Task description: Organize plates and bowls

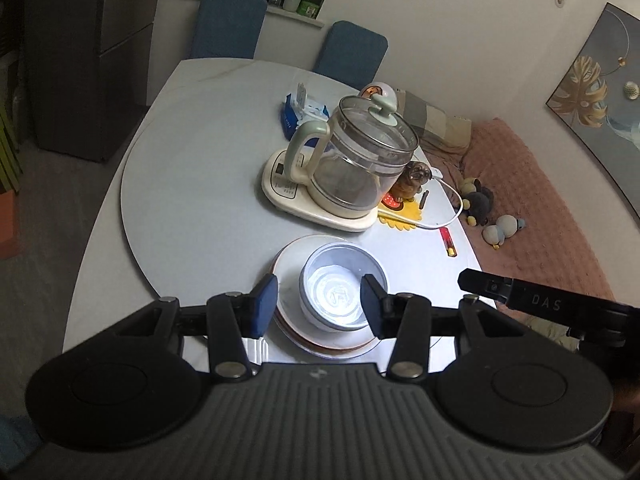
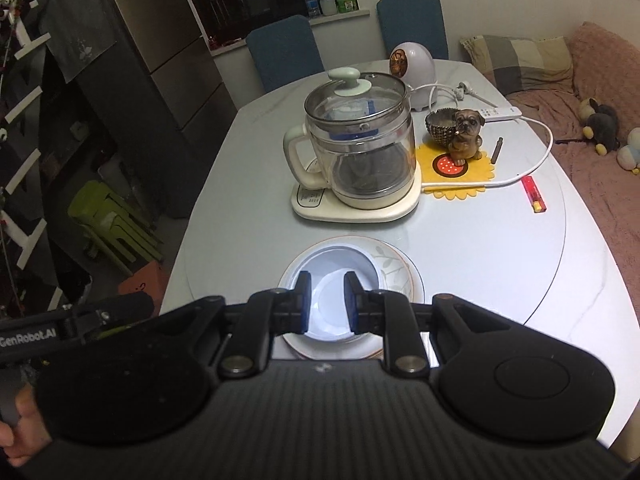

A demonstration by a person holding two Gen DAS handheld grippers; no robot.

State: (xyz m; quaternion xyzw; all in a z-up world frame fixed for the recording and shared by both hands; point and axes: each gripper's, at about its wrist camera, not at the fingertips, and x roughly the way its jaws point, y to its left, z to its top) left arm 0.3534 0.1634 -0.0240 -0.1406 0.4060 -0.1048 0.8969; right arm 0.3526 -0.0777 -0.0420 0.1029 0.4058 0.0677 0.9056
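Note:
A white bowl (image 1: 340,294) sits in a stack of plates (image 1: 288,268) near the front of the round table; the stack seems to hold two or three plates. My left gripper (image 1: 318,300) is open, its blue pads either side of the bowl and above the stack. In the right wrist view the bowl (image 2: 340,276) sits on the leaf-patterned top plate (image 2: 394,270). My right gripper (image 2: 327,300) hovers over the bowl's near rim with its jaws partly open and nothing between them.
A glass kettle (image 2: 360,148) on its cream base stands behind the stack. A dog figurine (image 2: 466,132) on a yellow mat, a white cable (image 2: 536,160) and a red lighter (image 2: 534,194) lie to the right. Blue chairs (image 2: 286,52) stand beyond the table.

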